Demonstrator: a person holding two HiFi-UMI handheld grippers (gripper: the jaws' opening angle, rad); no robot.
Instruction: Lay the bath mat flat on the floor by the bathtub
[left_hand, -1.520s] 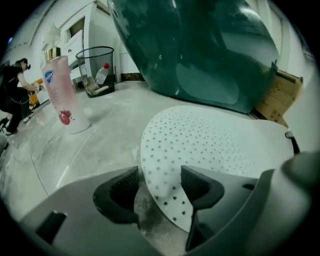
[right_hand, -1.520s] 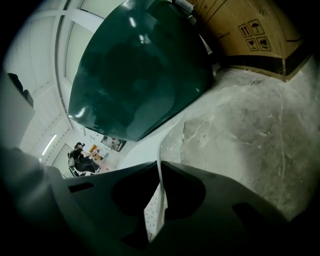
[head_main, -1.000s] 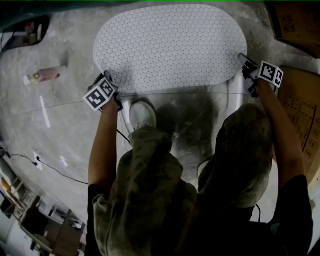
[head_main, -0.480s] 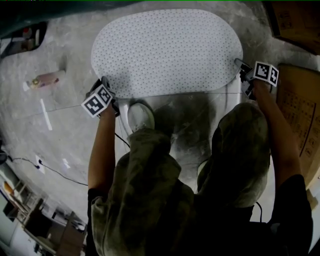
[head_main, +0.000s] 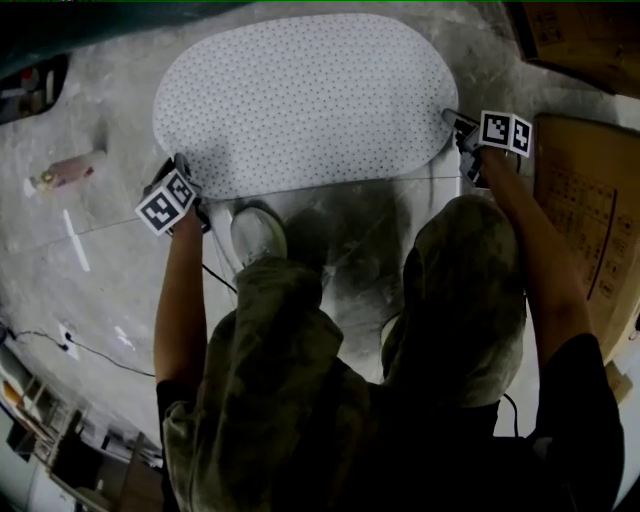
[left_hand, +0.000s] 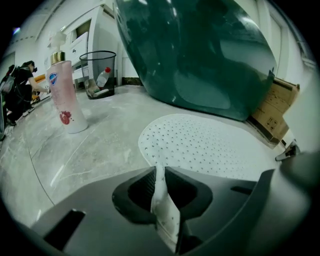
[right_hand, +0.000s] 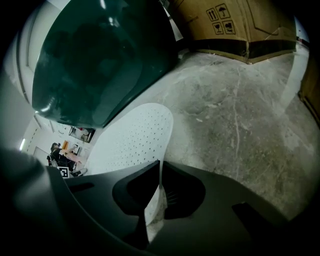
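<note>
Bath mat (head_main: 300, 100) spread on the floor (head_main: 90, 260), just beside the dark bathtub (left_hand: 200, 50). Left claw (left_hand: 159, 175) clenched on its near-left edge, right claw (right_hand: 160, 175) on its near-right edge (both edges raised off the floor).

L gripper (left_hand: 158, 172) & R gripper (right_hand: 159, 169) clamped shut, arms out fwd.

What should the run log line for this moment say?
left gripper: shut on bath mat edge | right gripper: shut on its other end | bath mat: mostly spread on floor beside bathtub | status: not yet released
</note>
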